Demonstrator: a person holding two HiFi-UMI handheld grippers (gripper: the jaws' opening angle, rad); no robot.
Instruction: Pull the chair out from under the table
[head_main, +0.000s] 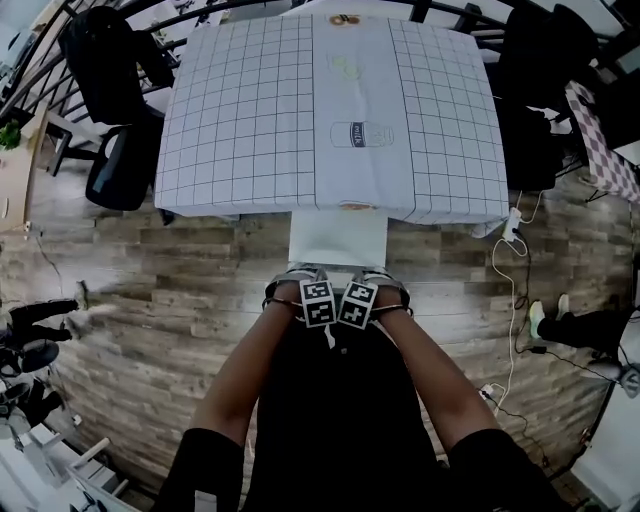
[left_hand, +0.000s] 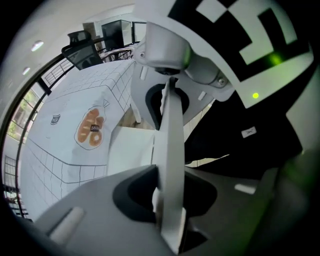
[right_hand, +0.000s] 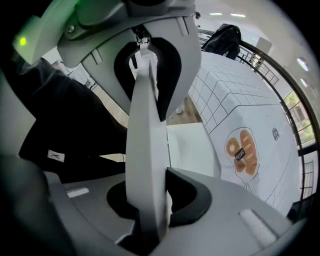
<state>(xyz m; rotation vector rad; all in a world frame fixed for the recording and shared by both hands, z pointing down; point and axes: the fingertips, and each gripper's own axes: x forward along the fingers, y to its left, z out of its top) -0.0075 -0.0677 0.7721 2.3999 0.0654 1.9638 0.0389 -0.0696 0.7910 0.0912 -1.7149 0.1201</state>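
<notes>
Seemingly clamped: left claw (left_hand: 167, 145), right claw (right_hand: 147, 131).

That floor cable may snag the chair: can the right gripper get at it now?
Probably not yet. The right gripper is shut on the chair, beside the left gripper. The cable lies on open floor to its right, so it would have to let go first.

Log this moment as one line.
task: pull chair out | left hand-held gripper: shut on chair back | right hand-held gripper: shut on chair back | seat: sticks out past table edge
</notes>
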